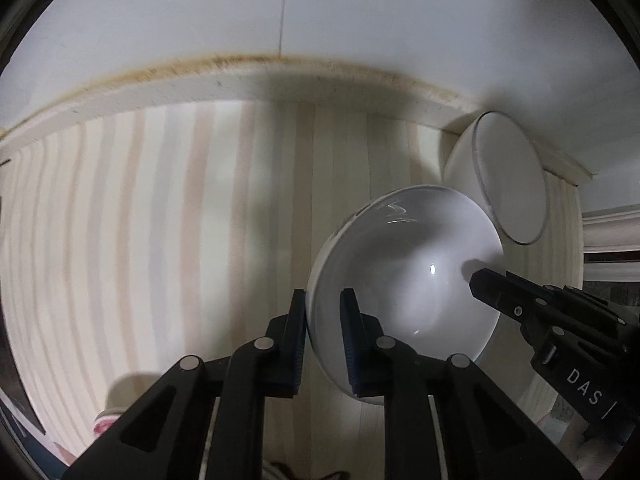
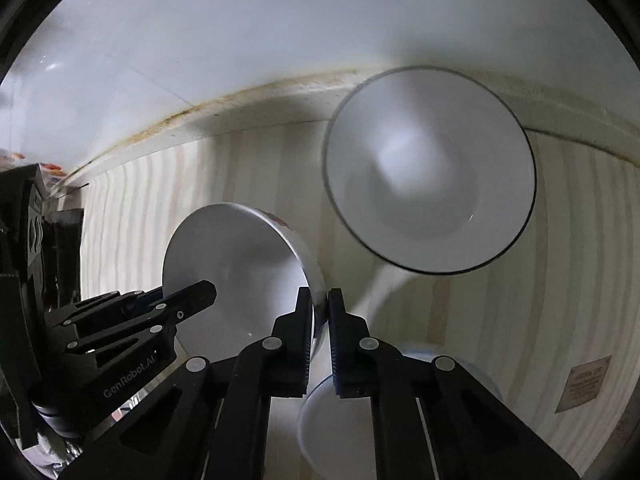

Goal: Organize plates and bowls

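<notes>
A white bowl [image 1: 412, 280] is held up above the striped wooden counter [image 1: 160, 220]. My left gripper [image 1: 323, 320] is shut on its near rim. My right gripper [image 2: 319, 312] is shut on the opposite rim of the same bowl [image 2: 236, 272], which has a red mark on its outside. Each gripper shows in the other's view, the right one [image 1: 480, 280] at the bowl's far edge. A larger white bowl with a dark rim [image 2: 428, 184] stands on the counter against the back wall; it also shows in the left wrist view [image 1: 508, 176].
A white tiled wall [image 1: 320, 12] and a stained backsplash ledge [image 1: 240, 80] close off the back of the counter. Another white dish [image 2: 344, 432] lies below my right gripper. A small brown label [image 2: 584, 384] is on the counter at right. Dark clutter [image 2: 36, 208] stands at the left.
</notes>
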